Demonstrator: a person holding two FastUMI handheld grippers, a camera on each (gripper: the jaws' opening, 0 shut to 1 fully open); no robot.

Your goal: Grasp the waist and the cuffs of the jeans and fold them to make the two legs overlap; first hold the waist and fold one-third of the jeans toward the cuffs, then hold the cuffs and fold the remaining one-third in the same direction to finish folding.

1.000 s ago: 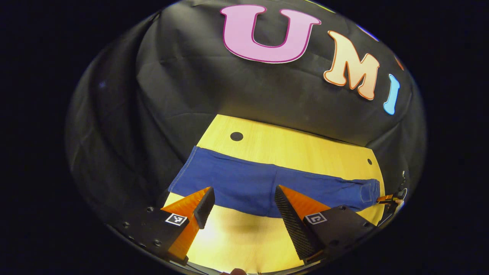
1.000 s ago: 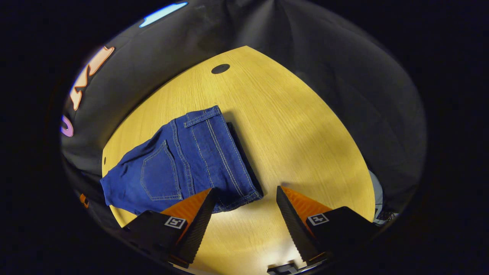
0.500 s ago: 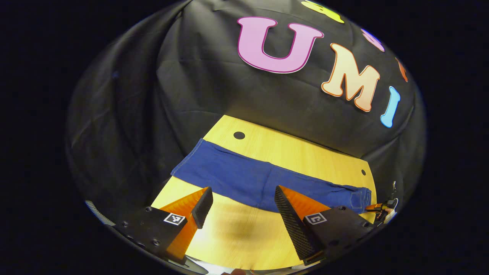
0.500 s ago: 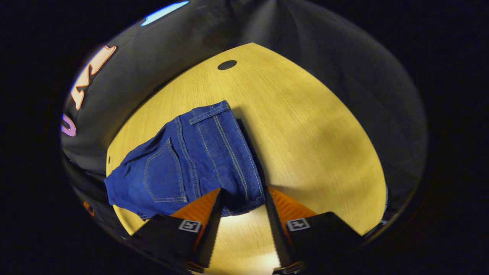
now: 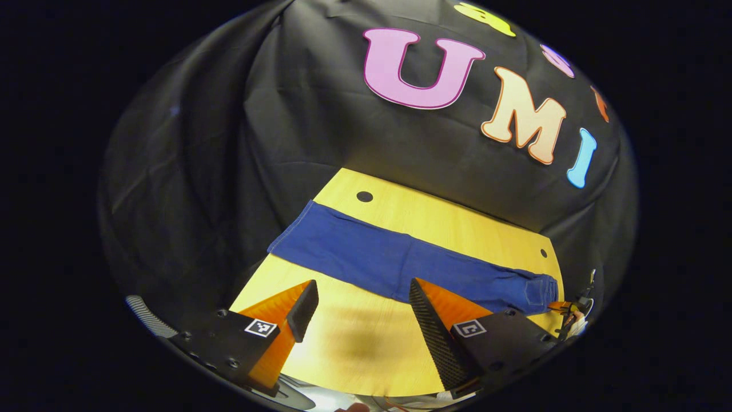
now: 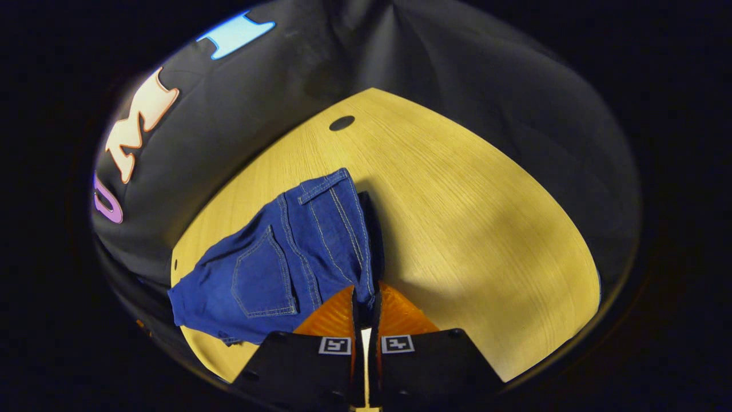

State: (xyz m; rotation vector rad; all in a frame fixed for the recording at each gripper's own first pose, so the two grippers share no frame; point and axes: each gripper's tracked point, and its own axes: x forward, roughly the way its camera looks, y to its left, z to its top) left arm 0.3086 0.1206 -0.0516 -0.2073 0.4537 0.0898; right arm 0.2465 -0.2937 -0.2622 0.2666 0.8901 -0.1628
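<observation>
The blue jeans lie flat across the yellow table, legs overlapped, cuffs at the left and waist at the right. My left gripper hangs open over bare table in front of the legs, holding nothing. In the right gripper view the jeans show their back pocket and waistband. My right gripper is shut on the near corner of the waist, and the denim bunches slightly there. In the left gripper view that right gripper sits at the waist end.
The table has a round dark hole near its far edge and another hole behind the cuffs. Black cloth walls surround the table on all sides. Bare wood stretches to the right of the waist.
My right gripper went from open to shut on the waist corner. My left gripper drew back from the jeans, which now lie farther from its fingers.
</observation>
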